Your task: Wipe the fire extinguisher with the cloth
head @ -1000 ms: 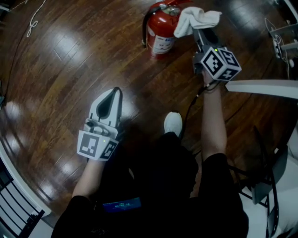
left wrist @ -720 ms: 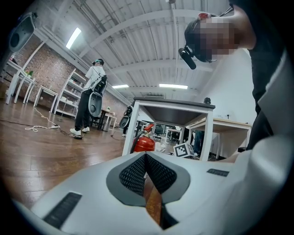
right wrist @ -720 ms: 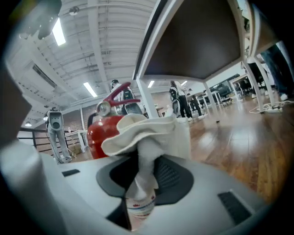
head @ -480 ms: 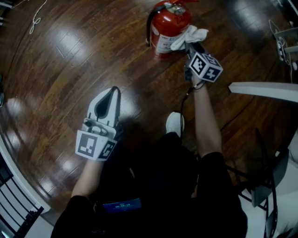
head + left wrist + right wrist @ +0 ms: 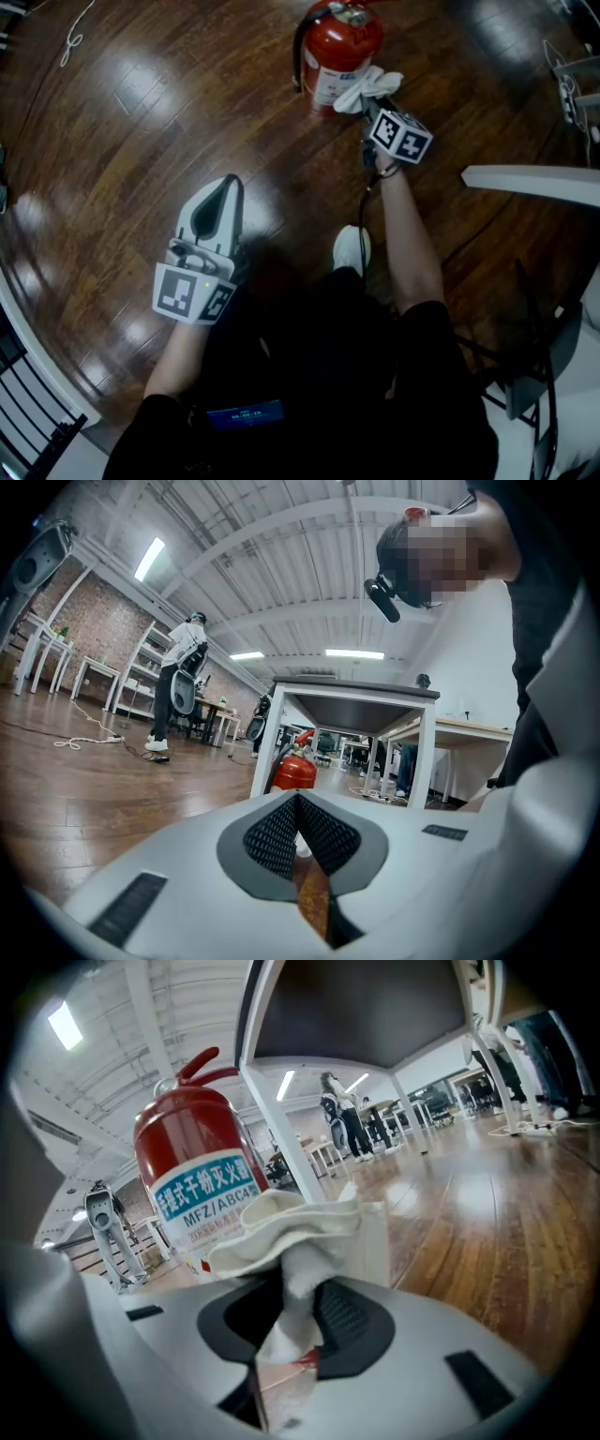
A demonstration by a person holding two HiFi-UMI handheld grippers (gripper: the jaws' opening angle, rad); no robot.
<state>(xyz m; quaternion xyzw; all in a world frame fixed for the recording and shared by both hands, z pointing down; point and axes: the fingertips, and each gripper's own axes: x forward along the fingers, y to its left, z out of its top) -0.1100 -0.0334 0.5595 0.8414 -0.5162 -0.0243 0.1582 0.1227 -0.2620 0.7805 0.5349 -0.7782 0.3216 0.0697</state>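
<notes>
Cloth (image 5: 281, 1227): soft, light, crumpled white fabric, pinched at its middle by the right gripper (image 5: 292, 1330), at the fire extinguisher's label.
Fire extinguisher (image 5: 339, 47): upright on the wood floor (image 5: 141, 141); a glossy red cylinder, probably heavy, rigid and slippery. Steady it at the top handle.
Left gripper (image 5: 228, 187): jaws together, empty, well apart from the extinguisher.

Head view: fire extinguisher (image 5: 342, 47) handle clipped by the top edge. Cloth (image 5: 367, 86) covers its lower right side and the right gripper (image 5: 373, 101) jaw tips.
Right gripper view: cloth blocks the label's bottom, base is hidden behind the gripper body, and cloth-to-cylinder contact can't be confirmed.
Left gripper view: extinguisher's lower half sits behind the left gripper (image 5: 298, 808); label too small to read.
</notes>
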